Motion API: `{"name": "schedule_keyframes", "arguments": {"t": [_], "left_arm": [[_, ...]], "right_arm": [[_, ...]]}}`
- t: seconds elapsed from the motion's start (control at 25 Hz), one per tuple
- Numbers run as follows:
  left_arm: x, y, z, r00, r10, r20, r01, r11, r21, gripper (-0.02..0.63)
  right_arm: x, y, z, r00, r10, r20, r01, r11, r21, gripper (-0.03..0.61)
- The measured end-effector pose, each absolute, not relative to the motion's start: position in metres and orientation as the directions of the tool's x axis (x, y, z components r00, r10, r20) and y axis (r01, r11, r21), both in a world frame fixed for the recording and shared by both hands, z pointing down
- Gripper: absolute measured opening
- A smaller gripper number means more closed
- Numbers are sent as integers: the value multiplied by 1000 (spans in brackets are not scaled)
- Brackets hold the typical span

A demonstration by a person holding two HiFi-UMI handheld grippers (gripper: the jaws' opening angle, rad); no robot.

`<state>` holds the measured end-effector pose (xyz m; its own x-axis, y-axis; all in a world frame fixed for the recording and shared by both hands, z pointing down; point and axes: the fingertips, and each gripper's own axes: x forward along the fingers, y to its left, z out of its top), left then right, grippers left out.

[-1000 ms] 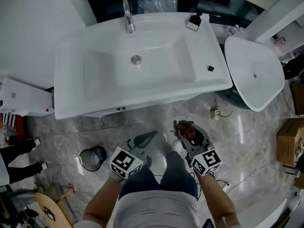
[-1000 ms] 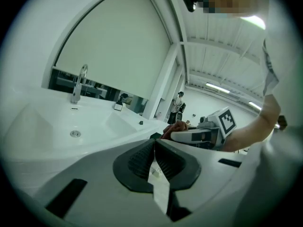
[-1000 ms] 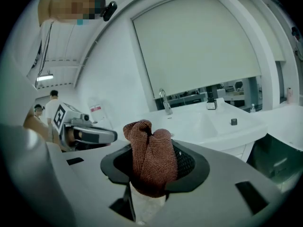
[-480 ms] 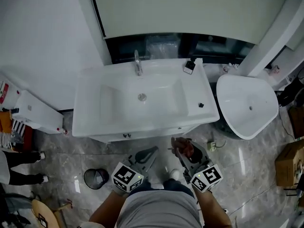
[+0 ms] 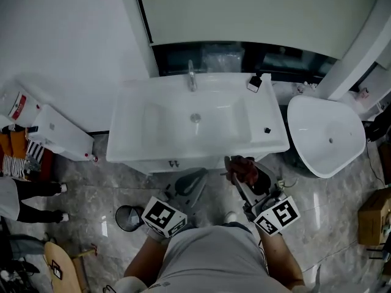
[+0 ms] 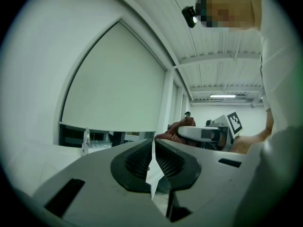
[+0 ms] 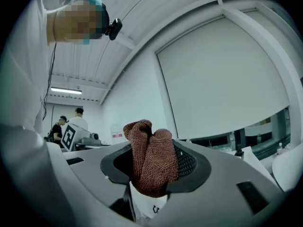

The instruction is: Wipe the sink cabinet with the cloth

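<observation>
A white sink cabinet with a basin and a chrome tap stands against the wall ahead of me. My right gripper is shut on a bunched reddish-brown cloth, held just in front of the cabinet's right front edge; the cloth fills the jaws in the right gripper view. My left gripper is shut with nothing in it, below the cabinet's front. In the left gripper view its jaws nearly touch, and the cloth shows beyond them.
A small black object lies on the countertop's right side and a tag-like item at its back right. A white freestanding basin stands to the right, a white unit to the left, a black bin on the marble floor.
The view has drawn back and tilted up, so the cabinet sits farther away with wall and window in sight. Both grippers stay low in front of it, the cloth still held.
</observation>
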<state>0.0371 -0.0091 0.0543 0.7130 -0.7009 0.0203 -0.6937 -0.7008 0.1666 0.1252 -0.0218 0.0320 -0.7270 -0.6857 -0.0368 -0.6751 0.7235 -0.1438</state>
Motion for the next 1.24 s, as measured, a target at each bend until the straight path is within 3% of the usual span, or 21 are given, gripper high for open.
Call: {"name": "schedule_keyframes", "arguments": {"t": [0.72, 1.24], "left_arm": [[18, 6, 47, 668, -744, 8, -740, -663, 112, 11], [14, 16, 53, 704, -710, 12, -704, -695, 149, 12]], "right_arm": [[112, -7, 28, -744, -665, -67, -656, 745, -121, 158], [116, -3, 29, -743, -667, -56, -651, 739, -173, 158]]}}
